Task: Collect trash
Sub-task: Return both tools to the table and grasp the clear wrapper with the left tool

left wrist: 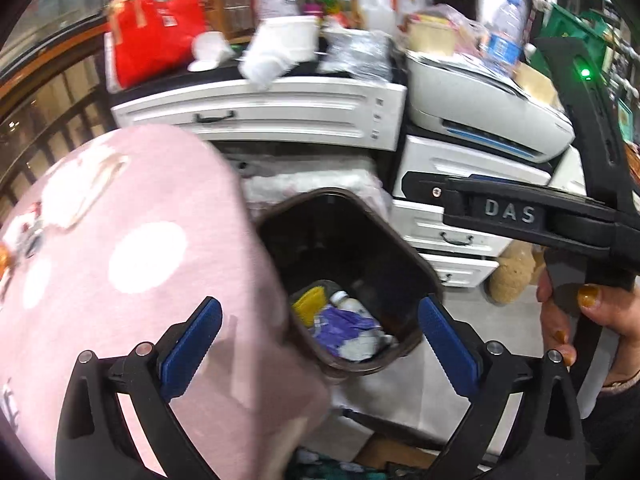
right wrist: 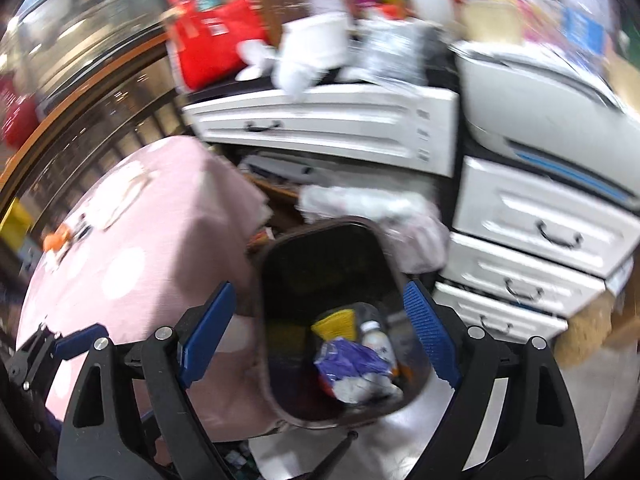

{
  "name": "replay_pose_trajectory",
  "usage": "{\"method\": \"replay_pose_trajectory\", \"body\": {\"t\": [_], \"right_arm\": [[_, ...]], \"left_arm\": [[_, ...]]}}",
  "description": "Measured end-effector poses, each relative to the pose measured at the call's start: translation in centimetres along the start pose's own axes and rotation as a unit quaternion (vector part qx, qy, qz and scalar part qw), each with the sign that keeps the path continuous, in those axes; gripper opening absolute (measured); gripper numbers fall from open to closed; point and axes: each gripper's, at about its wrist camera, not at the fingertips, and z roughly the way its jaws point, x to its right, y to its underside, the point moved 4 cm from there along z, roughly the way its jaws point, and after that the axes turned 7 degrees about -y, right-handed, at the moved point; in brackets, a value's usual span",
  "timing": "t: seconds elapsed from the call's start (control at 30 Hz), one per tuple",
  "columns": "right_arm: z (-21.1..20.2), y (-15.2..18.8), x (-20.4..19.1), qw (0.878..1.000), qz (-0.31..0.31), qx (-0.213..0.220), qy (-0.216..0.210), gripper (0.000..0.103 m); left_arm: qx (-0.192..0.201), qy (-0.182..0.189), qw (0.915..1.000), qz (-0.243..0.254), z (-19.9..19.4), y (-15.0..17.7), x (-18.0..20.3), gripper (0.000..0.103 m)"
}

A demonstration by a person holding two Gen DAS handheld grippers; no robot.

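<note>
A dark brown trash bin point(left wrist: 412, 264) point(right wrist: 272, 264) stands on the floor beside a pink spotted cushion. Inside lie a yellow piece point(left wrist: 310, 304) point(right wrist: 336, 324), a crumpled purple wrapper point(left wrist: 344, 326) point(right wrist: 352, 360), a small white bottle point(left wrist: 350, 302) point(right wrist: 378, 340) and white paper. My left gripper point(left wrist: 320, 344) hangs above the bin, open, with nothing between its blue pads. My right gripper point(right wrist: 318, 336) is also open and bare over the bin. Its black body marked DAS point(left wrist: 508, 212), held by a hand point(left wrist: 592, 312), shows at the right of the left wrist view.
The pink cushion point(left wrist: 120, 264) point(right wrist: 152, 248) crowds the bin's left side. Behind stand white drawer units point(left wrist: 280, 112) point(right wrist: 532, 240), a printer point(left wrist: 480, 100) and a cluttered top with a red bag point(left wrist: 156, 36). Pale floor point(left wrist: 392, 396) lies in front of the bin.
</note>
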Motion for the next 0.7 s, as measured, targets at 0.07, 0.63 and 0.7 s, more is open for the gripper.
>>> {"method": "replay_pose_trajectory", "body": {"t": [0.07, 0.63, 0.7], "right_arm": [[0.4, -0.3, -2.0, 1.000, -0.022, -0.001, -0.010, 0.087], [4.7, -1.1, -15.6, 0.985, -0.136, -0.037, -0.096, 0.088], [5.5, -1.3, -16.9, 0.983, -0.144, -0.045, -0.105, 0.088]], "left_arm": [[0.003, -0.009, 0.9998, -0.015, -0.6, 0.1, -1.8, 0.097], [0.009, -0.127, 0.9829, -0.133, -3.5, 2.8, -19.3, 0.097], [0.005, -0.145, 0.9780, -0.149, -3.7, 3.7, -21.8, 0.097]]}}
